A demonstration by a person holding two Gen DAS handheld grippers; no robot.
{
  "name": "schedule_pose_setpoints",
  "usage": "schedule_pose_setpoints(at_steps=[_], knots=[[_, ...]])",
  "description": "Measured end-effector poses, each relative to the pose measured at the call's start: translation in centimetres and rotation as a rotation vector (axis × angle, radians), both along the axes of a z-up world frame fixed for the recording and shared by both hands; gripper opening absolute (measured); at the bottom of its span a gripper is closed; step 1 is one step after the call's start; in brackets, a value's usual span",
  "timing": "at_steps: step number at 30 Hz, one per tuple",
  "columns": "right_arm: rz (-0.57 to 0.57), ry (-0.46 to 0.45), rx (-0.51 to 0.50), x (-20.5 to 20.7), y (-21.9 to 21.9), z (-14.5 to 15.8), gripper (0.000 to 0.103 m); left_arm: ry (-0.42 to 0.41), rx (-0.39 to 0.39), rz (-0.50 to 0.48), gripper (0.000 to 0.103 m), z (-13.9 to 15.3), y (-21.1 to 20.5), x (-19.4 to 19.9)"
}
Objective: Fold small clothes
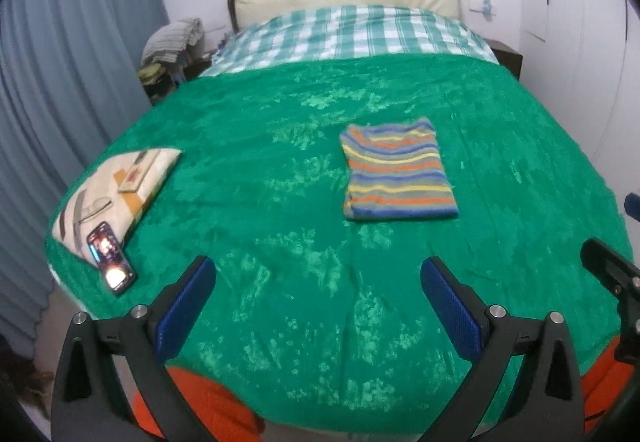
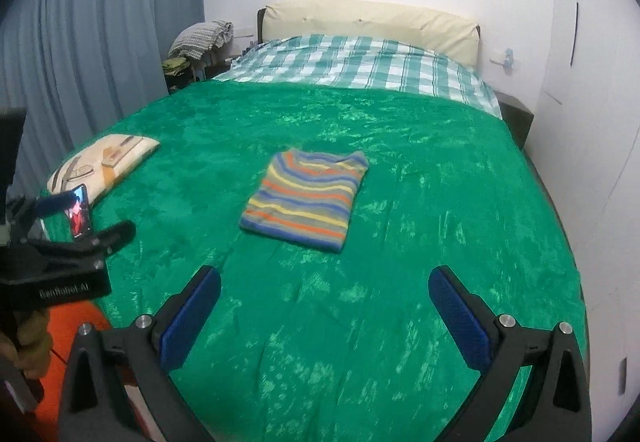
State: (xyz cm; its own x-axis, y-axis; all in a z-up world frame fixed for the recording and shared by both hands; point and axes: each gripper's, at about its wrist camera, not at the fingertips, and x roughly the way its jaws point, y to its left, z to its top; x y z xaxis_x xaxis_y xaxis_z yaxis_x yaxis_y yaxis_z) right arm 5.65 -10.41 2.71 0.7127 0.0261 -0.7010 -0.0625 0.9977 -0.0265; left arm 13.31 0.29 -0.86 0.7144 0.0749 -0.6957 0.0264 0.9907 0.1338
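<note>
On the green blanket (image 1: 280, 181), folded striped shirt (image 1: 396, 171) lies apart from phone (image 1: 111, 257); both tools gape empty.

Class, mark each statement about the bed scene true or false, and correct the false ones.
1. The striped shirt lies folded on the green blanket. True.
2. The left gripper is clamped on the shirt. False: it is open and empty, apart from the shirt.
3. A phone with a lit screen lies at the near end of the patterned pillow. True.
4. The right gripper holds a corner of the blanket. False: it is open with nothing between its fingers.
5. The blanket covers the whole bed. False: a checked sheet shows at the head end.
</note>
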Motion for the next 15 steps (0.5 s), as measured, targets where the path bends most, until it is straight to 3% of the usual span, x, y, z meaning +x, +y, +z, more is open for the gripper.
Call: schedule_pose_setpoints(at_steps=[7,15], knots=[[0.017,0.076,0.102,-1.6,-0.2,0.8,0.102,-0.016,-0.009,-0.009,0.103,1.1,0.2,-2.5],[0.033,0.071,0.015,-3.0,1.7,1.4,0.102,-0.019,0.001,-0.004,0.103,1.3,0.3,-3.1]])
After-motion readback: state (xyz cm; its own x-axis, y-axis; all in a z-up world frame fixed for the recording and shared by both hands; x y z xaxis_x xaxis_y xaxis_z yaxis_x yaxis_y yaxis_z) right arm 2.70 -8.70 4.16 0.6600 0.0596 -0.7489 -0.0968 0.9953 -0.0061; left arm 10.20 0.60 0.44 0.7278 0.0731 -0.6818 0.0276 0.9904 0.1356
